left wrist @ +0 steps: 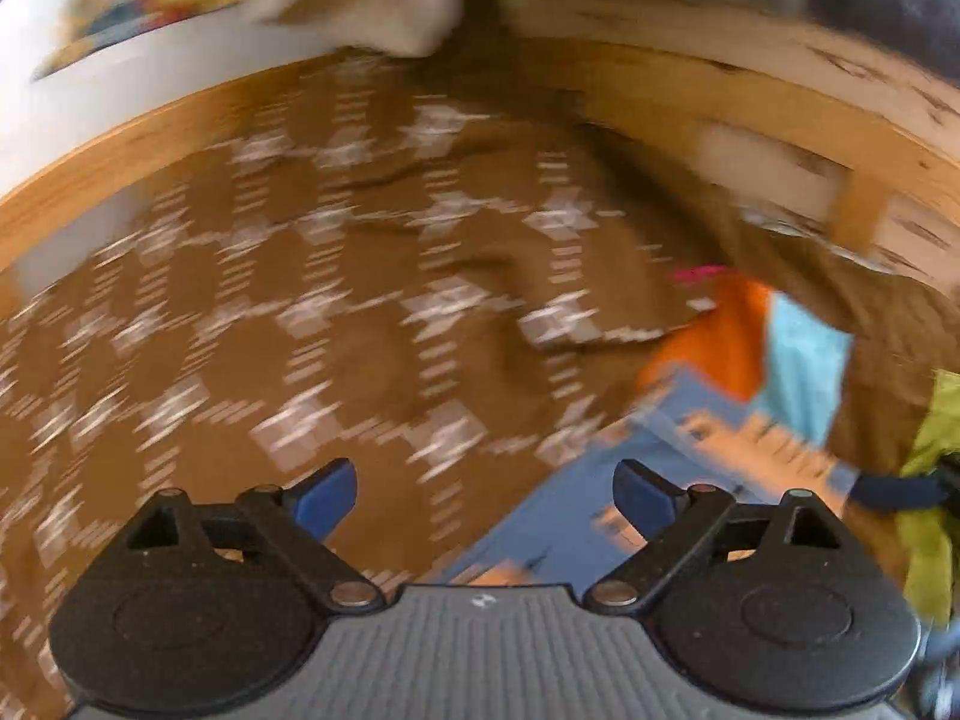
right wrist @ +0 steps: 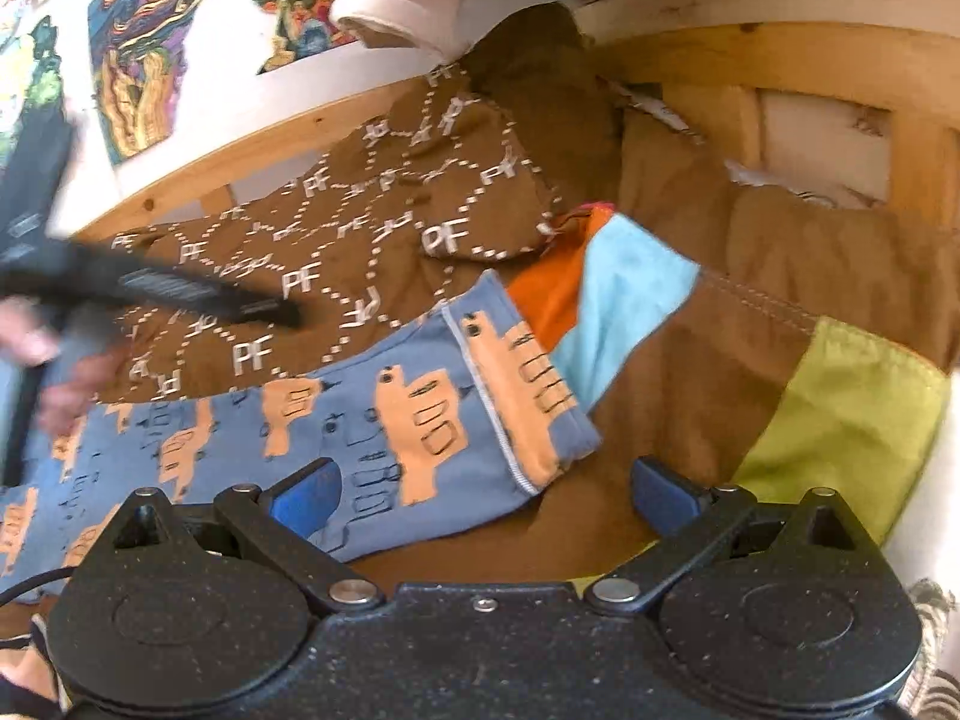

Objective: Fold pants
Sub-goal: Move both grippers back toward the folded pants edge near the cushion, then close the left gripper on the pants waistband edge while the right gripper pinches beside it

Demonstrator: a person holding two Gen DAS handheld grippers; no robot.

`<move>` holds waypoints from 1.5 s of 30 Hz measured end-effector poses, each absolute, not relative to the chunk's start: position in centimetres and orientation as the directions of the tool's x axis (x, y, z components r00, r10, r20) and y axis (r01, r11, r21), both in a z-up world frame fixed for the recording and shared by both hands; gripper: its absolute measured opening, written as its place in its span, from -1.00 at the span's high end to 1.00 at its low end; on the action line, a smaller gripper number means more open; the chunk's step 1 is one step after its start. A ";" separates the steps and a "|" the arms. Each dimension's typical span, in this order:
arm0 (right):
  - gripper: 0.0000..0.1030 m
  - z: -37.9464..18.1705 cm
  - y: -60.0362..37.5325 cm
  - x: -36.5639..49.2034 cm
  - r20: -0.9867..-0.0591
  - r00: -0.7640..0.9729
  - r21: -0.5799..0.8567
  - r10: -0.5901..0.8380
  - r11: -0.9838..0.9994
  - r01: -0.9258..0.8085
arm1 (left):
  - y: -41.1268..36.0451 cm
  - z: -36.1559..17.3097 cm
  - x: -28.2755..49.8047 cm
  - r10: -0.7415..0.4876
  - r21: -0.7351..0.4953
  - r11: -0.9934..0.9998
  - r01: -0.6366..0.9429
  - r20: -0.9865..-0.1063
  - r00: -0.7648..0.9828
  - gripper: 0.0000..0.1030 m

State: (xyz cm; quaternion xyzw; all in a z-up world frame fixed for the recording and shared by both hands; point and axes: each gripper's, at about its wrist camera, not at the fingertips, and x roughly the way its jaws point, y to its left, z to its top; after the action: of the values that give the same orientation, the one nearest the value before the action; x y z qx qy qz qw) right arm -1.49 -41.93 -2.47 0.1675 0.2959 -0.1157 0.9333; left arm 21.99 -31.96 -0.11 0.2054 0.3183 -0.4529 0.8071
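Observation:
Brown pants with a white "PF" lattice print [right wrist: 384, 228] lie spread on a brown bed cover; they fill the blurred left wrist view [left wrist: 312, 300]. A blue garment with orange animal prints [right wrist: 384, 420] lies beside them, partly under their edge, and shows in the left wrist view [left wrist: 600, 510]. My left gripper [left wrist: 486, 498] is open and empty above the pants' near edge. My right gripper [right wrist: 486, 495] is open and empty over the blue garment's cuff. The other gripper and hand [right wrist: 180, 294] appear blurred over the pants.
An orange and light blue cloth [right wrist: 612, 294] lies past the blue garment. A yellow-green cloth [right wrist: 840, 420] lies at right. A wooden bed frame [right wrist: 780, 60] runs behind. A white pillow [right wrist: 420, 0] and a wall with colourful pictures [right wrist: 144, 48] are at the back.

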 end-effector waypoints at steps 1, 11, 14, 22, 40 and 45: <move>-0.98 -2.5 -42.1 -1.4 -0.589 0.803 0.265 -0.089 0.918 0.296 | -33.2 -0.5 21.7 -0.603 0.052 0.478 0.877 -0.707 0.370 -0.85; -0.93 -2.9 -43.6 -0.4 -0.621 0.784 0.319 -0.022 0.906 0.278 | -35.6 -4.8 23.4 -0.533 0.040 0.509 0.860 -0.770 0.351 -1.00; -0.91 -2.9 -43.6 0.2 -0.617 0.787 0.309 -0.017 0.914 0.262 | -35.9 -4.8 22.7 -0.510 0.090 0.501 0.861 -0.773 0.378 -1.00; -0.27 -3.3 -46.0 -0.3 -0.575 0.818 0.471 -0.002 0.816 0.334 | -34.1 -2.2 21.5 -0.511 0.053 0.602 0.797 -0.741 0.436 -0.83; 0.66 -2.9 -35.9 0.6 -0.525 0.814 -0.272 -0.250 0.955 0.118 | -32.6 -0.2 21.0 -0.715 -0.551 0.471 0.689 -0.696 -0.068 -0.82; 0.66 -3.3 -34.6 0.7 -0.518 0.819 -0.344 -0.247 0.937 0.064 | -34.5 -1.2 20.7 -0.638 -0.458 0.538 0.707 -0.770 -0.012 -0.51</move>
State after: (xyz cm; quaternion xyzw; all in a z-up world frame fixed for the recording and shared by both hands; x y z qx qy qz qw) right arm 0.66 -34.57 -3.32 -0.1577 0.2893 -0.0826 0.9405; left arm 20.66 -34.50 -1.18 0.0329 0.5258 -0.4793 0.7019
